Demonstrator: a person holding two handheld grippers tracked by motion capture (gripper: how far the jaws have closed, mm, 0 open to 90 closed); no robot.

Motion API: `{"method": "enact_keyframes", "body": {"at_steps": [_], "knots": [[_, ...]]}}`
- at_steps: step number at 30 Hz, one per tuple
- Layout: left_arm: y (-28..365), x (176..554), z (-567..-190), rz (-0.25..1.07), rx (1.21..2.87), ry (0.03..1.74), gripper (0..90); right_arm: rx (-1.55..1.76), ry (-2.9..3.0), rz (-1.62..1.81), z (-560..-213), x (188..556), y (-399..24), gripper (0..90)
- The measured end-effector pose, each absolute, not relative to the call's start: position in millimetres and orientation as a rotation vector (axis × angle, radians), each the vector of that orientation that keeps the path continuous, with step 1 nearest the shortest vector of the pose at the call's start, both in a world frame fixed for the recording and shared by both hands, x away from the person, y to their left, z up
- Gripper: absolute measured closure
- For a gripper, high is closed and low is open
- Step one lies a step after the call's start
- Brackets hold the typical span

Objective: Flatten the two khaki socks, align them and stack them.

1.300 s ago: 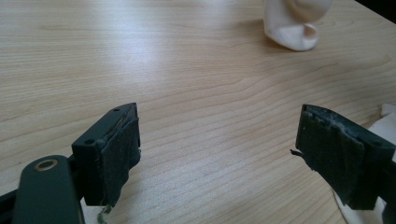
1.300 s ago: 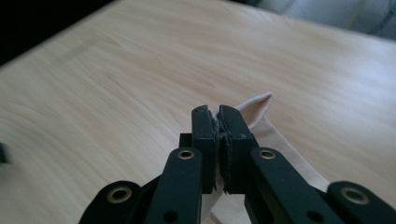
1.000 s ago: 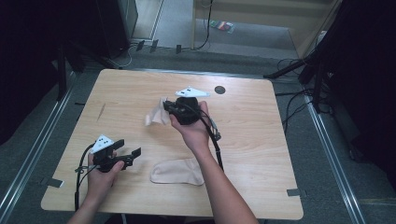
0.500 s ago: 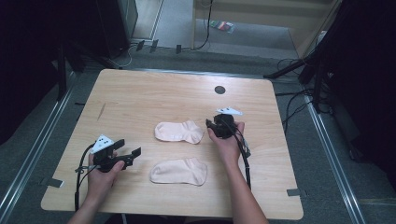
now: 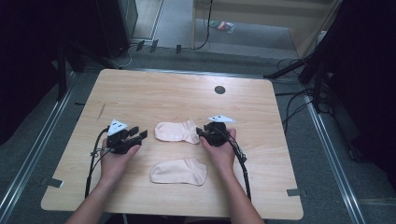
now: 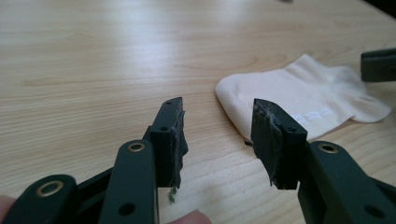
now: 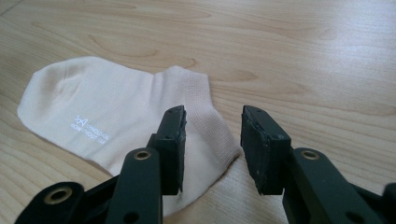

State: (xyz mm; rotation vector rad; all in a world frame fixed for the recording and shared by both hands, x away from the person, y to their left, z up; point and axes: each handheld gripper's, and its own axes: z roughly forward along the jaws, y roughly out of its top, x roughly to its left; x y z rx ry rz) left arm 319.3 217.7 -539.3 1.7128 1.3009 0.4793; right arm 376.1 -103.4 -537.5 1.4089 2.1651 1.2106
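Two pale pink ankle socks lie flat on the wooden table (image 5: pixel 154 93). The farther sock (image 5: pixel 176 131) sits between my two grippers; the nearer sock (image 5: pixel 179 171) lies closer to the person. My left gripper (image 5: pixel 140 135) stands open just left of the farther sock's toe. In the left gripper view that sock (image 6: pixel 299 98) lies ahead and right of the open left gripper (image 6: pixel 218 116). My right gripper (image 5: pixel 201 133) is open at the cuff end. In the right gripper view the right gripper (image 7: pixel 212 126) hovers over the sock (image 7: pixel 102 112), its cuff under the jaws.
A round black grommet (image 5: pixel 219 89) sits in the table's far middle. Cables trail from both grippers toward the near edge. Dark stands and cables surround the table on the floor. Bare wood stretches to the left and the far side.
The right gripper carried a sock down from the air, laid it flat mid-table and let go. The left gripper has moved forward toward that sock's toe.
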Motion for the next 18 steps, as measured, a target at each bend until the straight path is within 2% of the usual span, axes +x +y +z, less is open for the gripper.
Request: {"method": "enact_keyframes", "body": {"at_steps": [4, 7, 15, 18], "knots": [[207, 332, -542, 0.459, 1.734, 1.305, 56.5, 1.413, 2.155, 1.205, -538, 377, -103, 59.2], [199, 342, -542, 0.465, 1.766, 1.296, 67.1, 1.42, 2.161, 1.192, -540, 378, -104, 59.2], [188, 356, -547, 0.434, 1.854, 1.275, 74.3, 1.399, 2.179, 1.159, -545, 378, -100, 61.6], [185, 355, -547, 0.399, 1.884, 1.259, 80.0, 1.38, 2.183, 1.151, -547, 378, -98, 63.8]]}}
